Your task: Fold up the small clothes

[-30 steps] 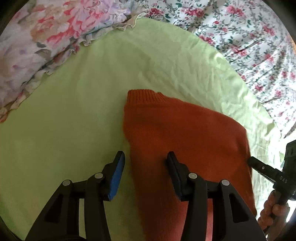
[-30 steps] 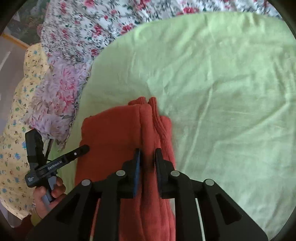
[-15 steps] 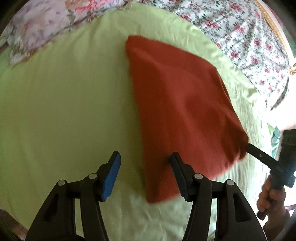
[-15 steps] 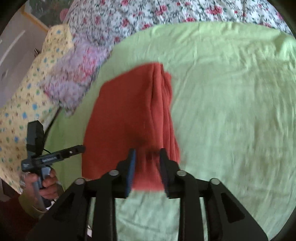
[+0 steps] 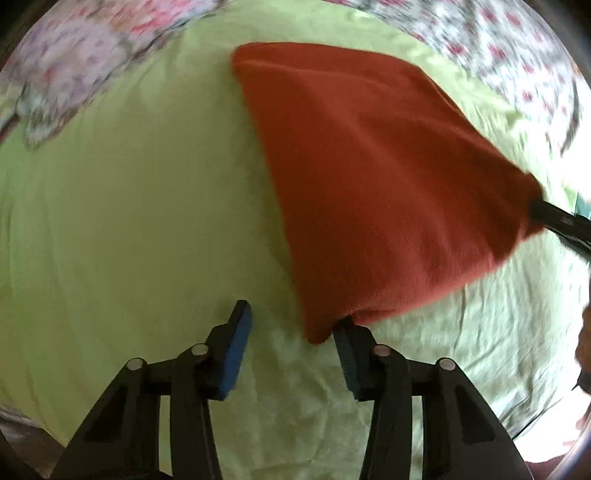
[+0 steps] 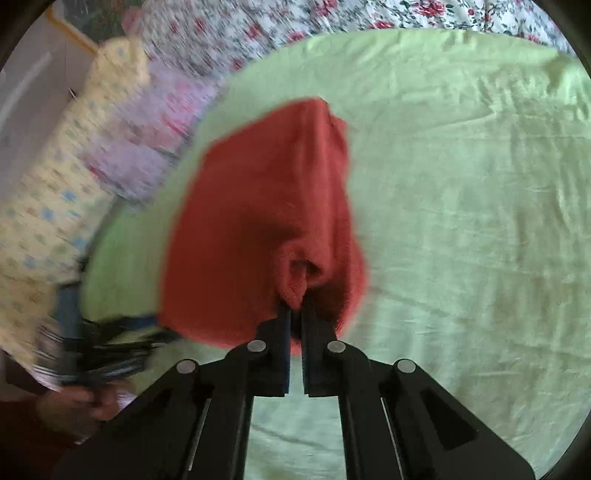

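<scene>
The orange knitted garment (image 5: 373, 177) lies folded on the light green sheet (image 5: 129, 221), a little to the right of the middle in the left wrist view, with its narrow end far and its two broad corners near. It looks soft, thick and light; such knit does not keep its shape, so I expect the layers to sag and slide over each other when only one corner is lifted. The cloth seems not slippery, so the pads should hold it well if they take all layers together. The right gripper (image 6: 295, 314) has just been closing, and its jaws now stand nearly together, pinching a bunched corner of the garment at the near edge. The left gripper (image 5: 291, 332) has also been closing a little, but its jaws stand about half open; the other near corner lies against the right pad and partly between the jaws, and the blue pad (image 5: 236, 343) on the left does not touch it, so I judge it holds nothing. The best places to take hold are these two near corners, deep enough to catch every layer. Floral bedding (image 6: 258, 29) lies beyond the sheet. No container is visible in either view.
</scene>
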`<action>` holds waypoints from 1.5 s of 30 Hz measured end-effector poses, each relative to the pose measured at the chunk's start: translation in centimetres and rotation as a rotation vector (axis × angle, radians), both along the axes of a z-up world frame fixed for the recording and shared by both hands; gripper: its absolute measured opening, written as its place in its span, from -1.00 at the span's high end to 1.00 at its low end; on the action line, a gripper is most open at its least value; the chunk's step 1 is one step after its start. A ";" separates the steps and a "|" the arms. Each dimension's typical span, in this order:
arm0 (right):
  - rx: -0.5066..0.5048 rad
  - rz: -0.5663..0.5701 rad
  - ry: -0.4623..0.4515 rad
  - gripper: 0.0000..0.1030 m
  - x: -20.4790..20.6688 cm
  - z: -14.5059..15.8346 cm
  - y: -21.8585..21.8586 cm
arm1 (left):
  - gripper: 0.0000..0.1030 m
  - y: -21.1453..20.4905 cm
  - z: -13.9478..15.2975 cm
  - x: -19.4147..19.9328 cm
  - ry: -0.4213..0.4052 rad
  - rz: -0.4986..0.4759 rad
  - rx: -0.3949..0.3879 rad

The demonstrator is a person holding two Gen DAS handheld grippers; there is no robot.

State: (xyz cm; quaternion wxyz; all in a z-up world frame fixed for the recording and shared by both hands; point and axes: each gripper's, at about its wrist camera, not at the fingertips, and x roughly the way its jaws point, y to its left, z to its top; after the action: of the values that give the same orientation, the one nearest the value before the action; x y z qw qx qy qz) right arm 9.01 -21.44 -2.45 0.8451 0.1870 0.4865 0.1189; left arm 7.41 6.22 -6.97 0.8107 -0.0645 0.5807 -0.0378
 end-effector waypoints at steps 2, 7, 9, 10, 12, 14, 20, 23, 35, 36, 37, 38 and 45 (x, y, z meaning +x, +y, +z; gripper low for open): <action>0.120 0.005 -0.072 0.91 -0.6 1.6 -0.4 | 0.13 0.5 0.0 -0.3 -0.001 0.022 -0.003; 0.058 -0.075 0.053 0.91 -0.5 -2.1 -2.8 | 0.14 0.7 -0.6 -1.5 0.015 0.030 -0.013; 0.044 -0.118 0.126 0.91 -0.6 -4.9 -4.0 | 0.14 0.6 -0.7 -1.4 0.024 0.028 -0.013; 0.060 -0.132 0.150 0.88 -0.7 -5.9 -4.3 | 0.14 0.5 -0.7 -1.6 0.029 0.023 -0.011; 0.064 -0.151 0.167 0.76 -1.1 -6.1 -4.5 | 0.14 0.3 -0.4 -2.0 0.045 -0.004 -0.006; 0.023 -0.159 0.162 0.59 -1.3 -4.9 -4.5 | 0.21 0.3 0.6 -2.8 0.050 -0.038 -0.013; -0.003 -0.132 0.003 0.58 -0.6 1.1 -3.5 | 0.20 -1.0 5.5 -1.2 -0.073 -0.101 -0.103; 0.048 -0.078 -0.021 0.58 2.6 1.9 -1.8 | 0.19 -2.2 5.5 1.7 -0.107 -0.086 -0.121; 0.015 -0.171 0.091 1.00 9.4 -4.4 -2.5 | 0.16 -4.3 0.1 4.1 -0.023 -0.095 -0.085; 0.024 -0.174 0.086 1.00 9.0 -4.1 -2.6 | 0.15 -4.0 0.2 4.1 -0.021 -0.087 -0.096; 0.026 -0.175 0.081 0.98 8.7 -3.9 -2.5 | 0.14 -3.8 0.3 4.0 -0.021 -0.079 -0.105; 0.025 -0.171 0.073 0.94 8.1 -3.4 -2.5 | 0.12 -3.7 0.5 4.0 -0.019 -0.068 -0.112; -0.077 -0.074 0.050 0.93 2.7 -1.8 0.3 | -0.02 -3.2 0.3 1.7 -0.009 -0.058 -0.093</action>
State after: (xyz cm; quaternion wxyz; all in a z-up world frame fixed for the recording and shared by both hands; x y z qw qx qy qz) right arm 11.76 -21.19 -4.22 0.8432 0.1749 0.5043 0.0639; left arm 9.10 3.03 -6.62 0.8081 -0.0852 0.5761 -0.0885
